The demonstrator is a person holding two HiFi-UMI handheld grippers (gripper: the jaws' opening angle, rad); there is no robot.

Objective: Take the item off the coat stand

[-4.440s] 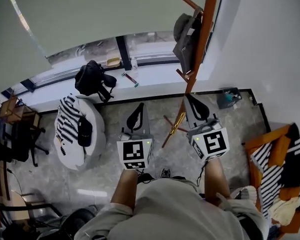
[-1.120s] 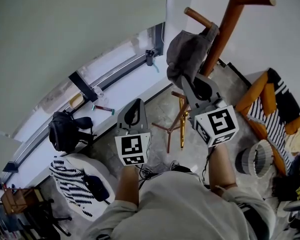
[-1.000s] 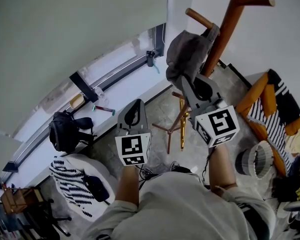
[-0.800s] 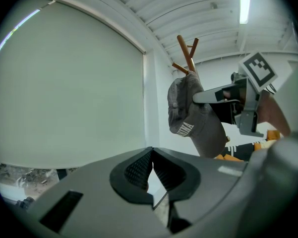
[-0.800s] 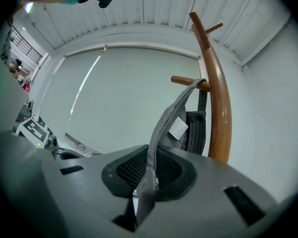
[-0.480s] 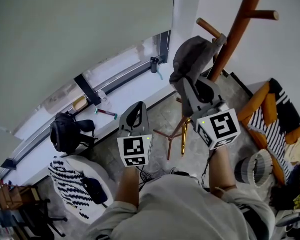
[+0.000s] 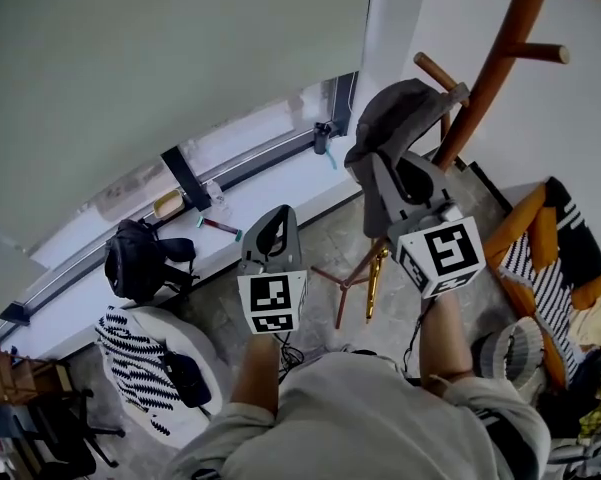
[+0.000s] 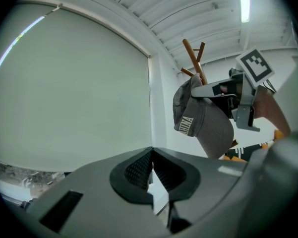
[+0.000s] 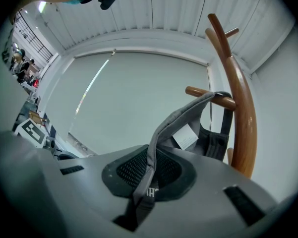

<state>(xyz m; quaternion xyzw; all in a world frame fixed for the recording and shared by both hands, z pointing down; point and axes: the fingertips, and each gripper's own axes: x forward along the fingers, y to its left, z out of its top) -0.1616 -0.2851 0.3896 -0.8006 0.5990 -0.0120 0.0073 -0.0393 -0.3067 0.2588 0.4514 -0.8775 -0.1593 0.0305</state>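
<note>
Gripping a fold of the cap's [image 7: 398, 118] rim, the right hand-held gripper [image 9: 149, 170] has its jaws nearly closed on the cloth. The cap is not yet off. Its back hangs over a peg [image 9: 208, 95] of the coat stand [image 7: 500, 58], at about 1 o'clock from the person in the head view. The left hand-held gripper [image 8: 149, 165] is at about 11 o'clock, well apart from the cap, with its jaws together and nothing between them.

The main risk, as I judge it, is a snag. The peg slopes upward, so a pull straight back or downward would likely catch the cap's back band on it and might tug the whole stand over. Lifting along the peg looks safer. The bite is also thin, on soft cloth only, so a sharp jerk could slide the rim out of the pads.

The cap is soft grey fabric, limp and creased, with white lettering outside and a white label and dark lining inside. The stand is smooth, glossy brown wood with a curved pole and round pegs. The pads are black and finely ribbed.
</note>
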